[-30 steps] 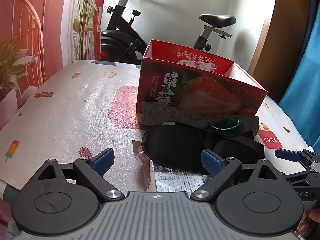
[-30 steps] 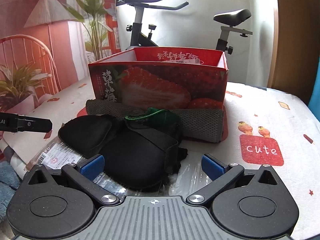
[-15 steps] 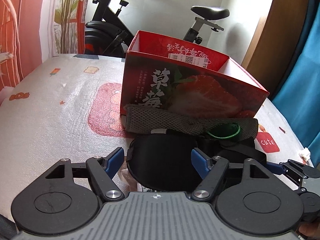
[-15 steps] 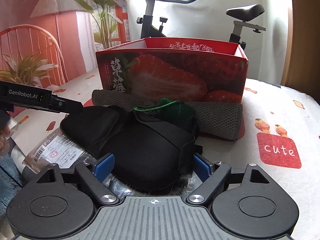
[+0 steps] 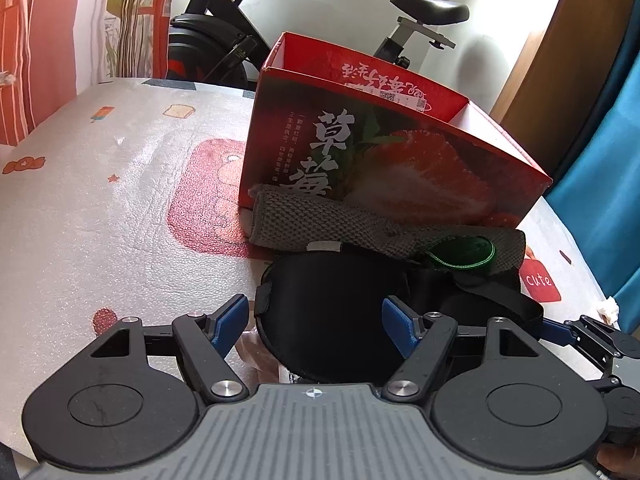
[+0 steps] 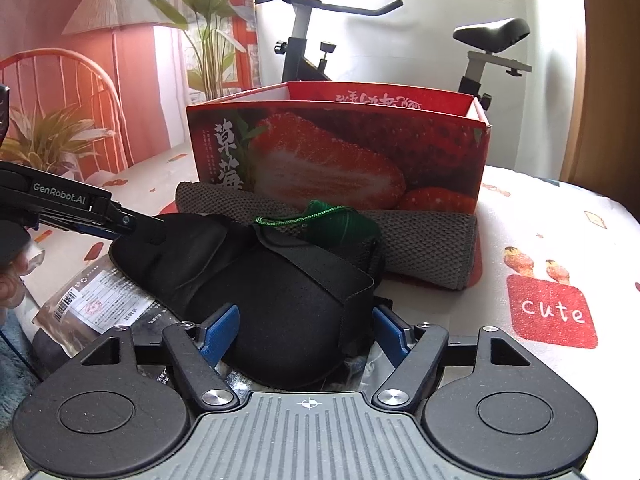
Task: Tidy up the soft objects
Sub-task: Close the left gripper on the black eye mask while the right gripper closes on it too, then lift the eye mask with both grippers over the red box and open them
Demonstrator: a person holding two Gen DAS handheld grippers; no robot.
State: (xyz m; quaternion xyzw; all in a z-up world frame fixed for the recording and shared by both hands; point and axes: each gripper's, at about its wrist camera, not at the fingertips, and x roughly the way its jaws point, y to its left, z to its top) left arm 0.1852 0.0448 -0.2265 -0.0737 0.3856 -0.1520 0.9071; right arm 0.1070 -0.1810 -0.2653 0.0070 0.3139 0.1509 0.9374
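A black eye mask [image 5: 328,312] lies on the table in front of a red strawberry box [image 5: 400,152]. My left gripper [image 5: 313,322] straddles the mask's left lobe; a gap shows beside its left pad. My right gripper [image 6: 302,330] has the right lobe of the eye mask [image 6: 288,304] between its blue pads, and its jaws are closing, with the pads right at the lobe's edges. A grey knitted roll [image 6: 424,240] and a green corded pouch [image 6: 340,224] lie between the mask and the strawberry box [image 6: 340,152]. A finger [image 6: 136,226] of the left gripper reaches over the left lobe.
A labelled plastic packet [image 6: 100,300] lies under the mask at the near left. A person's fingertip [image 6: 8,284] shows at the left edge. Behind the table stand an exercise bike [image 5: 224,48] and a blue curtain [image 5: 600,200]. The patterned tablecloth [image 5: 120,200] spreads to the left.
My left gripper moved forward and down over the mask's left lobe, and its jaws narrowed. The right gripper's jaws narrowed around the right lobe while that hand stayed put.
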